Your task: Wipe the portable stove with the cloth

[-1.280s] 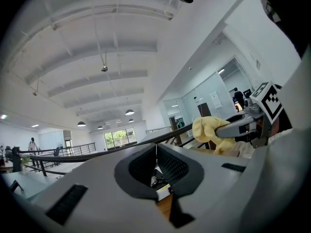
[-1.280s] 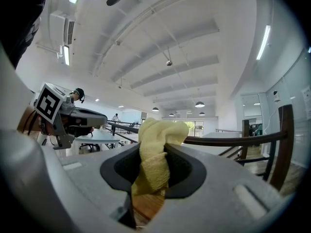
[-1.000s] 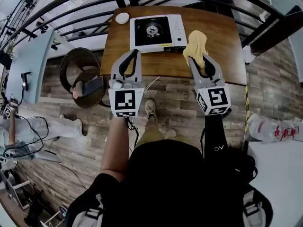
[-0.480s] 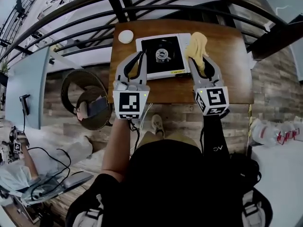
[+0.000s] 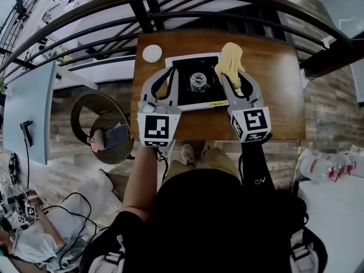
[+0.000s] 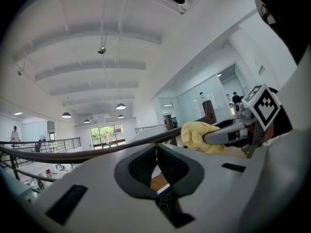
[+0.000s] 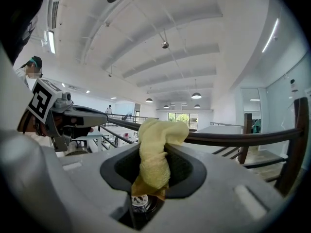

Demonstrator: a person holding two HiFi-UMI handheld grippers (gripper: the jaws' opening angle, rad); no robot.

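Observation:
The portable stove (image 5: pixel 196 81), white with a black top and a round burner, lies on the wooden table (image 5: pixel 273 84). My right gripper (image 5: pixel 226 73) is shut on a yellow cloth (image 5: pixel 229 58), which hangs bunched over the stove's right side. In the right gripper view the cloth (image 7: pixel 155 154) fills the jaws, with the burner (image 7: pixel 141 202) just below. My left gripper (image 5: pixel 169 71) hovers over the stove's left edge, jaws shut with nothing in them; its tips (image 6: pixel 156 149) meet. The left gripper view also shows the cloth (image 6: pixel 199 134) in the right gripper.
A small white disc (image 5: pixel 152 53) lies on the table behind my left gripper. A dark metal railing (image 5: pixel 187 13) curves just beyond the table. A round dark stool (image 5: pixel 105 121) stands left of the table. A person sits on the floor at the lower left.
Both grippers have come forward from the table's near edge to over the stove. The cloth has travelled with the right gripper and now hangs over the stove's right side.

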